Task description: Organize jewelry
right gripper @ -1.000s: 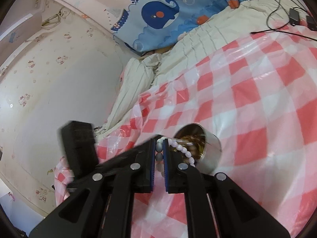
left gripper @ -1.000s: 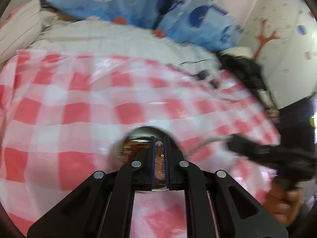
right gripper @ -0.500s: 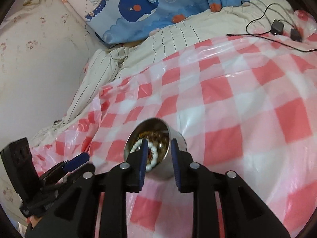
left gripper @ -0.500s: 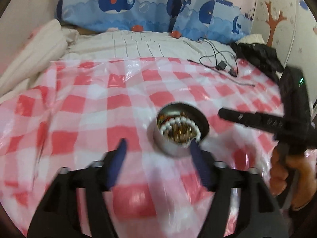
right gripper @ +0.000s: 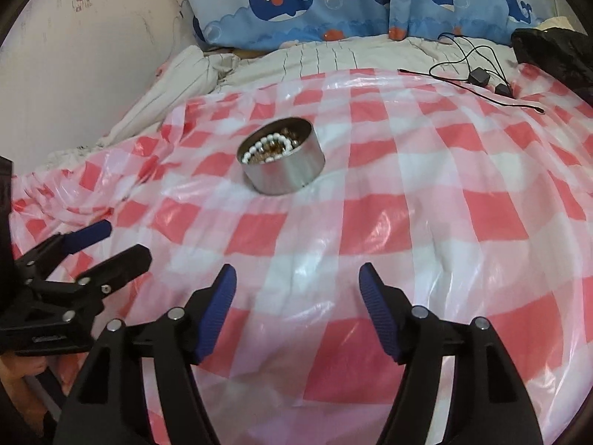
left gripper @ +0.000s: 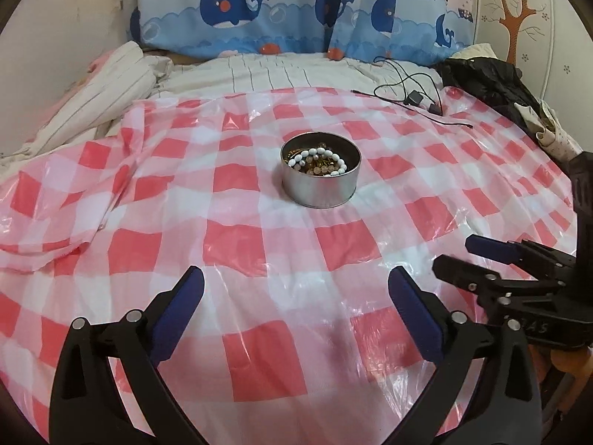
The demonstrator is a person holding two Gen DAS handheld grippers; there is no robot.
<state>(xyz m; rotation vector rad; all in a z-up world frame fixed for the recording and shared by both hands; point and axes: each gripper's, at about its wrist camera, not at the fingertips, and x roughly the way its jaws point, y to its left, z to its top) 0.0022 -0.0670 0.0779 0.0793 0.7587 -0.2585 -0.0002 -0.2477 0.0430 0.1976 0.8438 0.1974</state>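
A round silver tin [left gripper: 320, 189] stands on the red-and-white checked plastic sheet [left gripper: 259, 244]; it also shows in the right wrist view [right gripper: 285, 174]. Inside lie a white bead bracelet [left gripper: 318, 158] and gold-coloured jewelry; the bracelet also shows in the right wrist view [right gripper: 265, 145]. My left gripper [left gripper: 296, 278] is open and empty, well back from the tin. My right gripper [right gripper: 298, 274] is open and empty, also back from the tin. Each gripper shows at the edge of the other's view.
The sheet [right gripper: 407, 222] covers a bed with striped bedding [left gripper: 259, 74] behind. Black cables and adapters [left gripper: 415, 97] lie at the far right. A black bag [left gripper: 489, 81] sits at the right edge. Whale-print curtains [left gripper: 296, 11] hang at the back.
The right gripper let the white bead bracelet go into the tin and opened. The left gripper let go of the tin's rim and opened. Both pulled back from the tin.
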